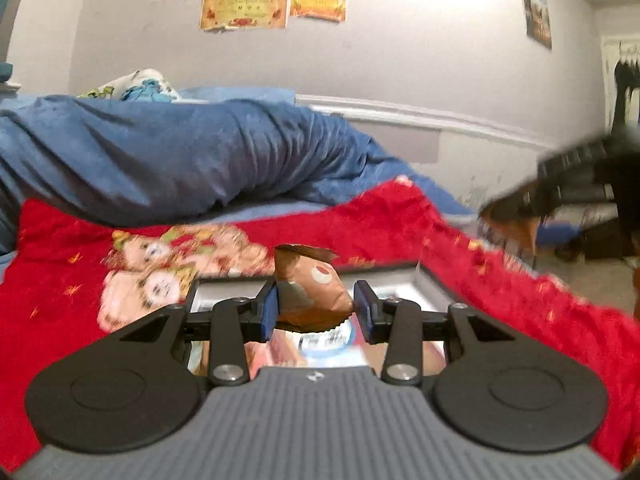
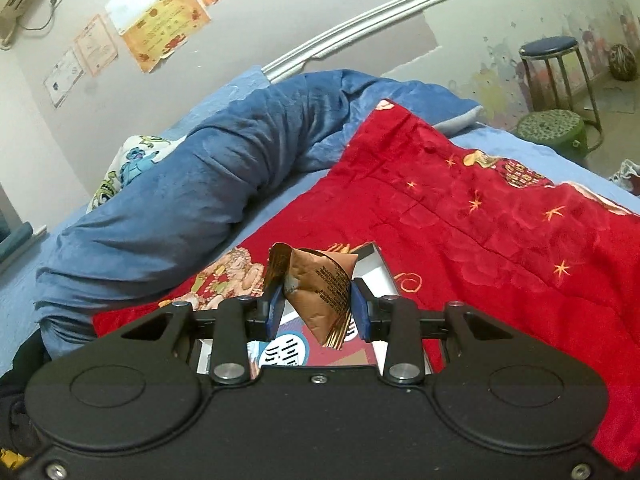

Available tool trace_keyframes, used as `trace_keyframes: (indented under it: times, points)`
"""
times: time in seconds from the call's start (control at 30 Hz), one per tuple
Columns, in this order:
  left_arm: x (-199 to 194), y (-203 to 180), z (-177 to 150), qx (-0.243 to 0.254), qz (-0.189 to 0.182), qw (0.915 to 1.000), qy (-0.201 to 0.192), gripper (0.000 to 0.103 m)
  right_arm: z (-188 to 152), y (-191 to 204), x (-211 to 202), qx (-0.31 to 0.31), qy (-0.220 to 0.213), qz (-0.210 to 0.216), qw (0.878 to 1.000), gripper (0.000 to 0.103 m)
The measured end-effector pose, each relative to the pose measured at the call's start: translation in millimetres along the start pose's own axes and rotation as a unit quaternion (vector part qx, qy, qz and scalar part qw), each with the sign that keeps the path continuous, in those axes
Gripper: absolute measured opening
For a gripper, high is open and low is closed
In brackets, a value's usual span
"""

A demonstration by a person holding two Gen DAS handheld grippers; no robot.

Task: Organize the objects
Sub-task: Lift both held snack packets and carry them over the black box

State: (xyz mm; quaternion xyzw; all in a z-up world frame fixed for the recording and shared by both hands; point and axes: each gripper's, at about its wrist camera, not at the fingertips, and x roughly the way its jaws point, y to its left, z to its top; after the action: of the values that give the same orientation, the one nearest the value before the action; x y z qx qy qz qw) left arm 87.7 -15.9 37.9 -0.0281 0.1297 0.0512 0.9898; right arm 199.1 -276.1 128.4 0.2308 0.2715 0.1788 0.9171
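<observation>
Left wrist view: left claw (image 1: 316, 309) grips a brown packet (image 1: 316, 290) above the red blanket (image 1: 400, 224); right claw (image 2: 317, 309) pinches another brown sachet (image 2: 320, 292).

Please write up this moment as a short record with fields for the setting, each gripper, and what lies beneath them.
setting: bed with a red blanket and a rolled blue duvet
left gripper: shut on a brown snack packet
right gripper: shut on a second brown packet, printed text facing the camera
beneath: an open box on the red blanket, under both grippers
background: certificates on the wall; stool on the floor
</observation>
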Motion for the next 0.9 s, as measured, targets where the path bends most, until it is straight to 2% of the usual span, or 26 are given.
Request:
trace_keyframes:
  times: [0.1, 0.17, 0.3, 0.4, 0.67, 0.9]
  points:
    - [11, 9, 13, 0.005, -0.019, 0.9995, -0.025, 0.044, -1, 0, 2, 0.0, -0.003, 0.008, 1.0, 0.034]
    - [18, 18, 16, 0.004, -0.036, 0.9991, -0.024, 0.044, -1, -3, 5, 0.01, 0.0, 0.018, 1.0, 0.034]
    - [30, 36, 11, -0.017, -0.065, 0.9977, -0.001, 0.044, -2, -5, 18, 0.004, 0.012, 0.018, 1.0, 0.034]
    - [41, 42, 2, -0.02, -0.078, 0.9963, 0.03, 0.044, -9, -6, 35, 0.002, 0.037, 0.022, 0.999, 0.034]
    - [51, 23, -24, -0.005, -0.076, 0.9945, 0.072, 0.044, -44, -2, 83, -0.011, 0.127, 0.015, 0.992, 0.034]
    - [49, 10, -39, 0.016, -0.088, 0.9915, 0.095, 0.044, -68, 14, 99, -0.044, 0.165, 0.029, 0.985, 0.034]
